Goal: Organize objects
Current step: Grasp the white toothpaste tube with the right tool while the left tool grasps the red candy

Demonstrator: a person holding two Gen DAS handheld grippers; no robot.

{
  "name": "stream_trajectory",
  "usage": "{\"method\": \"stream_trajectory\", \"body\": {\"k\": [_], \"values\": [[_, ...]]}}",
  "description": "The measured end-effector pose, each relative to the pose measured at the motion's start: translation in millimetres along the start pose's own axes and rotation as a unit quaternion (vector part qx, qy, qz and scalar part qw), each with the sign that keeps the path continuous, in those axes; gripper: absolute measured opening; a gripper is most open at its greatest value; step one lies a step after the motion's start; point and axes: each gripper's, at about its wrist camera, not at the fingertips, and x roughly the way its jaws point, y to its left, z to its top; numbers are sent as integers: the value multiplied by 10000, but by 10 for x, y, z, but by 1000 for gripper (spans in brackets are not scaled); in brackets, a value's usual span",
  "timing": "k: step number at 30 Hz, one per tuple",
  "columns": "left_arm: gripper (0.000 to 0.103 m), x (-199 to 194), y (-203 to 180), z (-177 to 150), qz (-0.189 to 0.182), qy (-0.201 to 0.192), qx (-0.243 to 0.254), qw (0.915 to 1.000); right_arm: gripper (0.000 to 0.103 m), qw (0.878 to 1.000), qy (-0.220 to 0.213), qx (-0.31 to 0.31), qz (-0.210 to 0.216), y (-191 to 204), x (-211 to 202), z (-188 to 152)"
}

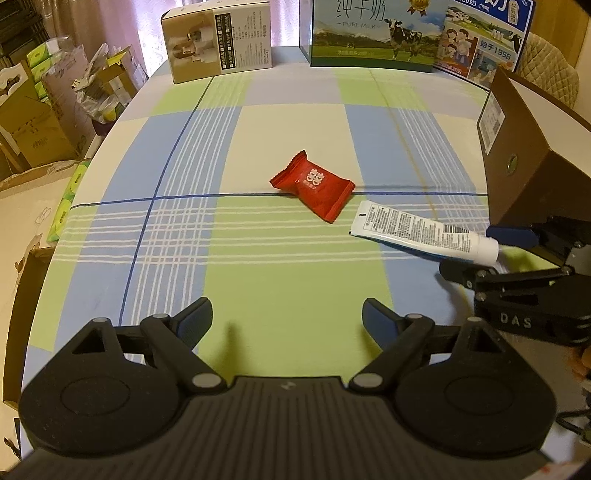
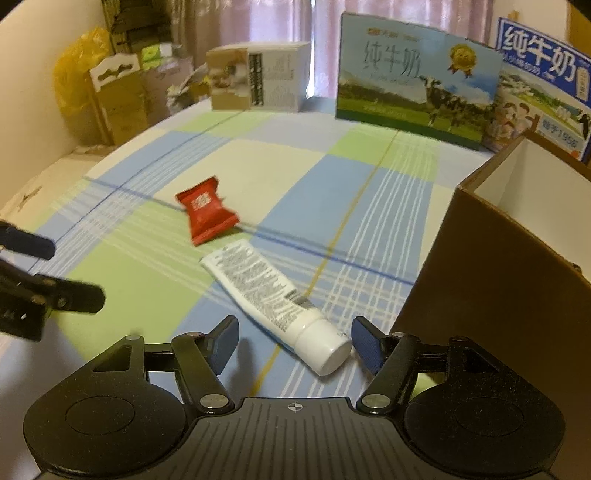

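A red candy packet (image 1: 314,184) (image 2: 205,210) lies flat near the middle of the checked tablecloth. A white tube (image 1: 417,229) (image 2: 266,291) with small print lies to its right, cap end toward me. My right gripper (image 2: 294,326) (image 1: 471,253) is open, with one finger on each side of the tube's cap, which sits closer to the right finger. My left gripper (image 1: 287,312) (image 2: 55,269) is open and holds nothing, low over a green square in front of the packet. An open brown box (image 1: 524,155) (image 2: 498,266) stands at the right, close beside the tube.
Along the far table edge stand a beige product box (image 1: 218,40) (image 2: 258,77), a green milk carton (image 1: 373,33) (image 2: 413,77) and a blue milk carton (image 1: 487,40) (image 2: 539,85). Cardboard boxes (image 1: 33,122) and a yellow bag (image 2: 77,74) crowd the floor to the left.
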Motion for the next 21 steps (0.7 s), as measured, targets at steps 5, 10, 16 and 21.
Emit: {"method": "stream_trajectory", "body": {"k": [5, 10, 16, 21], "values": [[86, -2, 23, 3, -25, 12, -69, 10000, 45, 9971, 438, 302, 540, 35, -85, -40], [86, 17, 42, 5, -70, 66, -154, 9998, 45, 9977, 188, 400, 520, 72, -95, 20], [86, 54, 19, -5, -52, 111, -141, 9998, 45, 9971, 70, 478, 583, 80, -5, 7], [86, 78, -3, -17, -69, 122, -108, 9998, 32, 9979, 64, 422, 490, 94, 19, -33]]}}
